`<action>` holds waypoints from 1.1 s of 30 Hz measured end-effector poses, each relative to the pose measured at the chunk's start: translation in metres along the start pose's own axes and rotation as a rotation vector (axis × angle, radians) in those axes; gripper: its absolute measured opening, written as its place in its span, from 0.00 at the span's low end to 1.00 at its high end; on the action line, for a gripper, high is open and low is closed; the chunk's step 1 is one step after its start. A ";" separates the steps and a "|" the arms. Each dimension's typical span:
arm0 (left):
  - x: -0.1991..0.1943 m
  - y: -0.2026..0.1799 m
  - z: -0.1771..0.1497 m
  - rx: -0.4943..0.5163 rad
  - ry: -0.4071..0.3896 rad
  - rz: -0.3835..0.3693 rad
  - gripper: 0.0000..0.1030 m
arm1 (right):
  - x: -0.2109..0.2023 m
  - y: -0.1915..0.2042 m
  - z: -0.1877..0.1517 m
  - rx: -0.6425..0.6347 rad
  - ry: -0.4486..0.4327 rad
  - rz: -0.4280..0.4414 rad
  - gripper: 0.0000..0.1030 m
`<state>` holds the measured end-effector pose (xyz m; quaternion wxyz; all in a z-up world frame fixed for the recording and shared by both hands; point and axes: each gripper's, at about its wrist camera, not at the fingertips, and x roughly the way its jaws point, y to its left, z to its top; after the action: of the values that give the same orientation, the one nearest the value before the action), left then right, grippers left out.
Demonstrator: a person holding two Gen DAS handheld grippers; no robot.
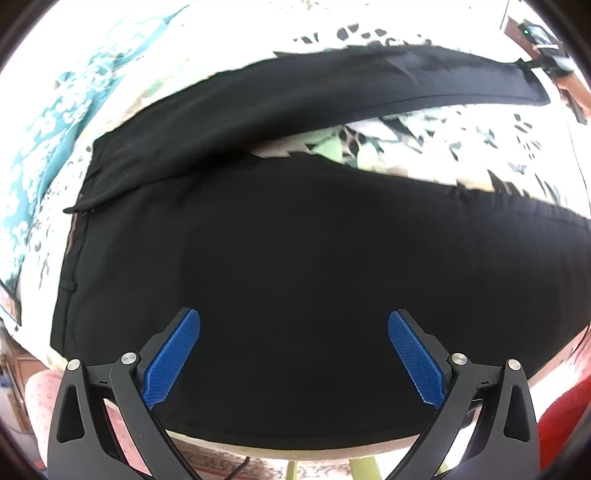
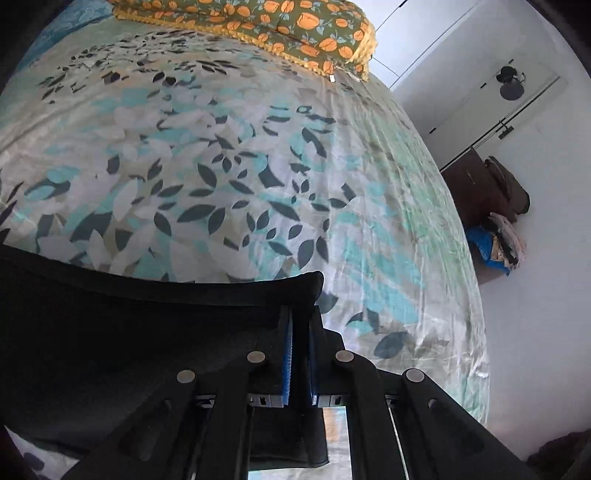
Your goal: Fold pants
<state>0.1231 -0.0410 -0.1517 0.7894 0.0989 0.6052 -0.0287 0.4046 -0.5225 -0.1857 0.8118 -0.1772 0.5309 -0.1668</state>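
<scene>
Left gripper (image 1: 294,356), blue pads spread wide, hovers over one pair of black pants (image 1: 280,258), two legs stretching ahead and rightward. Right gripper (image 2: 300,354), pads pressed together, pinches a pant-leg hem (image 2: 236,295). Beneath lies one leaf-print bedsheet (image 2: 229,155); one orange-patterned pillow (image 2: 295,29) sits far ahead, white wall (image 2: 535,314) to the right.

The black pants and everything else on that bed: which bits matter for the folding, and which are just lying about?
Part of the job:
- black fabric pants
- left gripper, open
- right gripper, clamping a pant end

Just lying about:
- leaf-print bedsheet
- orange-patterned green quilt
- teal floral cloth
</scene>
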 end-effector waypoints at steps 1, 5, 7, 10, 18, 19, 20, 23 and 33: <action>0.002 0.001 0.001 -0.003 0.009 -0.002 0.99 | 0.009 0.000 -0.005 0.018 0.016 0.001 0.08; 0.007 0.028 0.027 -0.046 -0.018 0.012 0.99 | -0.001 -0.009 -0.017 0.089 -0.029 -0.041 0.33; 0.009 0.052 0.055 -0.098 -0.077 0.030 0.99 | -0.028 -0.018 -0.022 0.174 -0.102 0.061 0.44; 0.032 0.092 0.107 -0.166 -0.162 0.097 0.99 | -0.063 -0.010 -0.033 0.286 -0.149 0.447 0.61; 0.115 0.168 0.132 -0.337 -0.242 0.174 1.00 | -0.063 0.050 -0.088 0.221 -0.079 0.508 0.66; 0.112 0.168 0.133 -0.321 -0.226 0.191 1.00 | -0.067 0.038 -0.097 0.268 -0.056 0.452 0.66; 0.106 0.165 0.134 -0.304 -0.202 0.214 1.00 | -0.072 0.023 -0.109 0.328 -0.044 0.439 0.66; 0.081 0.150 0.119 -0.236 -0.239 0.165 0.99 | -0.109 -0.022 -0.167 0.534 -0.004 0.470 0.67; 0.073 0.092 0.034 -0.118 -0.306 0.029 1.00 | -0.168 -0.058 -0.388 0.992 0.115 0.325 0.47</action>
<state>0.1901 0.0484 -0.2023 0.8771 0.0554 0.4771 0.0036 -0.0215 -0.5399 -0.1691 0.7829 0.3228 0.4524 -0.2795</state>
